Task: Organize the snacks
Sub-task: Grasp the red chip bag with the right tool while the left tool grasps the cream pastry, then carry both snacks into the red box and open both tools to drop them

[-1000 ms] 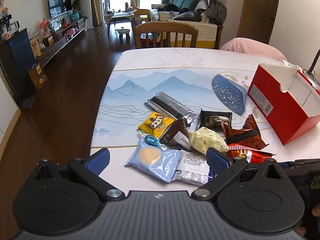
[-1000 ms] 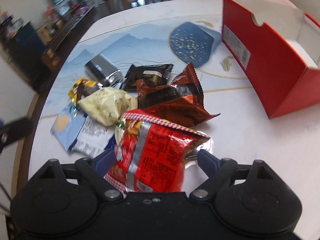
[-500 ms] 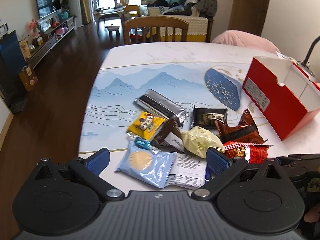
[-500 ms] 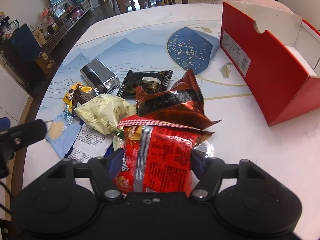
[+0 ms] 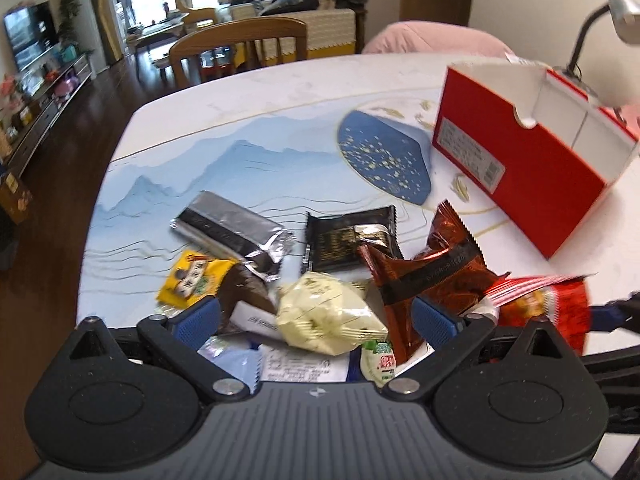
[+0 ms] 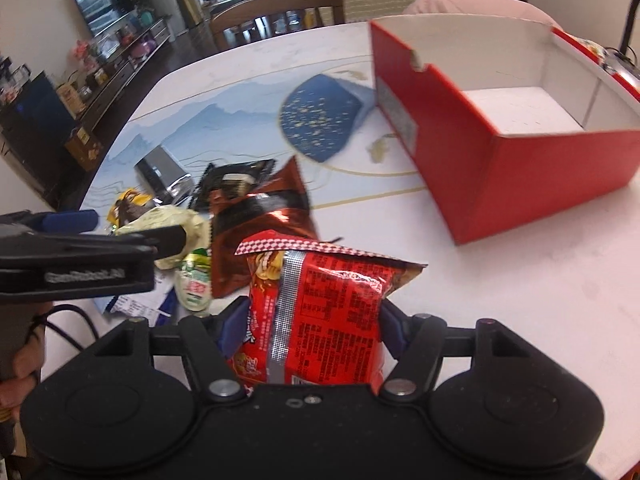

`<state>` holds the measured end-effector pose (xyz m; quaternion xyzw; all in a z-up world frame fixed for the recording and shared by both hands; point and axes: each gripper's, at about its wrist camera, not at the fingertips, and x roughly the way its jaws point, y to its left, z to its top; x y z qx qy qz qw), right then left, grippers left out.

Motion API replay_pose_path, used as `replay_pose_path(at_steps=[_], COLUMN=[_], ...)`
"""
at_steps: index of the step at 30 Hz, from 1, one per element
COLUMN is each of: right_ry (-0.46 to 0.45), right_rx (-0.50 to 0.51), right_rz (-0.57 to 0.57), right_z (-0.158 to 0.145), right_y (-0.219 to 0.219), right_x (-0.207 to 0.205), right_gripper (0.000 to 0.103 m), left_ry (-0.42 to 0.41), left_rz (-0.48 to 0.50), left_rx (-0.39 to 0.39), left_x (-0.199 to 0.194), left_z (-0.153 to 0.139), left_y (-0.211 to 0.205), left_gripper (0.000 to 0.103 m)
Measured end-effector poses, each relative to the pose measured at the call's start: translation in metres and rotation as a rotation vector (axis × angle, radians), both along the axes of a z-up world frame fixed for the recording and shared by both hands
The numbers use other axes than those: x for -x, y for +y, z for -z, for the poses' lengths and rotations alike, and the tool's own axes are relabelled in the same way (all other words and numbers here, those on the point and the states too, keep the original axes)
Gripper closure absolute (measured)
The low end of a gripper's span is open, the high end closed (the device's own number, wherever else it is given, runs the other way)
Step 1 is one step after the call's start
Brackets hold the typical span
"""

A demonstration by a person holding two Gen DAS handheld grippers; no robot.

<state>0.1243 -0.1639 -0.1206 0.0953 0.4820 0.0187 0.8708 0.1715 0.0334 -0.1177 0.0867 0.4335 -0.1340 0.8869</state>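
My right gripper (image 6: 312, 320) is shut on a red snack bag (image 6: 320, 312) and holds it above the table, left of the open red box (image 6: 520, 184). The bag also shows in the left wrist view (image 5: 560, 312). My left gripper (image 5: 316, 316) is open, its fingers on either side of a pale yellow packet (image 5: 324, 316) in the snack pile. The pile holds a silver bar (image 5: 232, 228), a black packet (image 5: 348, 240), a dark red foil bag (image 5: 432, 276), a yellow packet (image 5: 192, 280) and a light blue packet (image 5: 236, 360).
The red box (image 5: 520, 184) has white inner walls and a divider. A wooden chair (image 5: 240, 48) stands at the table's far edge. A desk lamp (image 5: 616, 8) stands behind the box. The table edge (image 5: 92, 216) drops off to the left.
My right gripper closed on the red snack bag and lifted it toward the box. My left gripper moved forward and right over the pile, to the pale yellow packet.
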Motion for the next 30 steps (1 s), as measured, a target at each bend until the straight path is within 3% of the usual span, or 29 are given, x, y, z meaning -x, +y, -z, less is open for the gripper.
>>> replay_pose_path(at_steps=[9, 16, 25, 30], right_ry=[-0.015, -0.027, -0.043, -0.068], right_rx=[0.004, 0.005, 0.011, 0.032], right_rz=[0.032, 0.025, 0.044, 0.056], right_z=[-0.002, -0.008, -0.031, -0.050], right_y=[-0.019, -0.026, -0.050, -0.064], right_x=[0.012, 0.015, 0.023, 0.030], right_gripper=[0.037, 0.037, 0.037, 0.037], left_ry=[0.053, 0.057, 0.096, 0.070], left_rz=[0.000, -0.031, -0.105, -0.106], left_rx=[-0.034, -0.008, 0.107, 0.141], left_x=[-0.009, -0.008, 0.001, 0.012], left_z=[0.020, 0.019, 0.005, -0.011], left_y=[-0.008, -0.006, 0.016, 0.020], left_gripper=[0.042, 0.049, 0.054, 0.055])
